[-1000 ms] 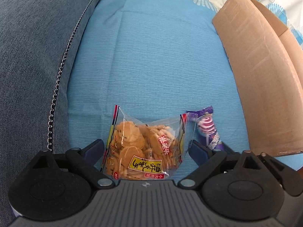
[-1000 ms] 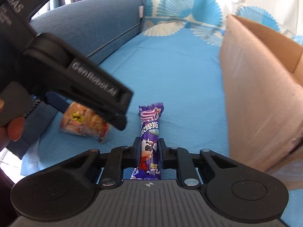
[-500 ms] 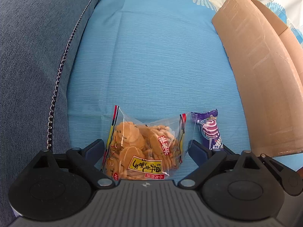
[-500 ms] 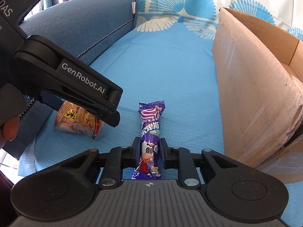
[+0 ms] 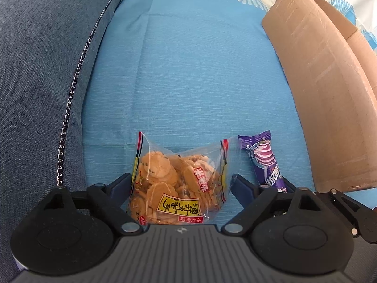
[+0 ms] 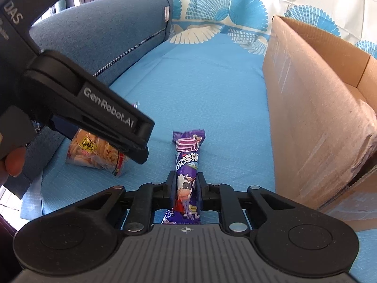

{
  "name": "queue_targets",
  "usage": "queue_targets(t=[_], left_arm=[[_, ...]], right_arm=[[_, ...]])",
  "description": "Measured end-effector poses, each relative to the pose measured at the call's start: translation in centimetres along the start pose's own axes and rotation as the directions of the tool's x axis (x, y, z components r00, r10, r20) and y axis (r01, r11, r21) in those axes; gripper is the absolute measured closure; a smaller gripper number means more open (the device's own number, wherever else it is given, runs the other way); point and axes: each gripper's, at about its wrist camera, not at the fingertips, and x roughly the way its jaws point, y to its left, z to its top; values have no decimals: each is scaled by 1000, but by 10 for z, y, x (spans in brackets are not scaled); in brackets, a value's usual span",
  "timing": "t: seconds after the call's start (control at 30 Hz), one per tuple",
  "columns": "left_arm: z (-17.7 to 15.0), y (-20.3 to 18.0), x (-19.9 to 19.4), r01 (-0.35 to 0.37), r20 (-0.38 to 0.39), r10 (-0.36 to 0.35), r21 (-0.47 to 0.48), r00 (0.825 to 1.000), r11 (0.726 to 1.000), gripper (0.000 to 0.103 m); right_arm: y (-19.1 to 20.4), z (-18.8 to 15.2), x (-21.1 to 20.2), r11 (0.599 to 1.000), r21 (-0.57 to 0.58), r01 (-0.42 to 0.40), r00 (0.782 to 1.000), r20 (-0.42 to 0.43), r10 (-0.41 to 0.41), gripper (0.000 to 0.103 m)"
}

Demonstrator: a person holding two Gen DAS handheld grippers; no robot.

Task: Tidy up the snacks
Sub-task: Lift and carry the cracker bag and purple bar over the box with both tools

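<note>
Blue woven cloth (image 5: 188, 70) covers the seat. Denim-blue sofa cushion (image 5: 42, 59) at 9 o'clock. Fan-patterned white fabric (image 6: 235, 7) at 12 o'clock. Bright daylight.

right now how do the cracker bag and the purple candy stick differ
The cracker bag is clear, wide and puffy, showing round crackers; the purple candy stick is opaque, narrow and long. The left tool stands open around the cracker bag without pinching it; the right tool is shut on the purple candy stick. Both are sealed snacks on the blue cloth, left of the cardboard box.
</note>
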Motion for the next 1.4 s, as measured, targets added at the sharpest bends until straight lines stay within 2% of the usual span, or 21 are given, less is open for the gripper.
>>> queue_targets(t=[0.17, 0.33, 0.47, 0.63, 0.87, 0.97, 1.07, 1.1, 1.2, 1.4], left_arm=[[0, 4, -7, 13, 36, -12, -30, 999, 999, 20], [-1, 10, -23, 31, 122, -23, -66, 992, 997, 20], [-2, 16, -39, 43, 208, -23, -89, 978, 995, 20], [0, 17, -60, 38, 314, -4, -101, 950, 994, 20], [0, 8, -83, 31, 431, 22, -115, 902, 993, 20], [3, 1, -86, 40, 472, 14, -104, 882, 994, 20], [4, -12, -88, 33, 508, 9, -74, 861, 997, 20], [4, -16, -89, 28, 516, 9, -64, 856, 998, 20], [5, -28, -91, 39, 543, -9, -44, 840, 998, 20], [13, -54, -94, 98, 587, -61, -31, 807, 995, 20]], right_arm=[[-4, 0, -14, 1000, 15, -9, 999, 47, 8, 87], [-6, 1, -28, 1000, 25, -13, 996, 87, 11, 87], [-8, 9, -41, 1000, 25, -15, 991, 134, 11, 87], [-17, 26, -74, 998, 42, -47, 968, 247, 35, 86], [-55, 66, -131, 995, 23, -99, 906, 415, 81, 86], [-80, 83, -146, 996, -20, -91, 883, 461, 90, 86], [-108, 84, -155, 996, -32, -78, 864, 497, 83, 86], [-118, 82, -155, 998, -17, -69, 863, 501, 68, 86], [-146, 79, -148, 996, 83, -32, 886, 464, -10, 86], [-174, 70, -159, 989, 146, 22, 871, 483, -91, 86]])
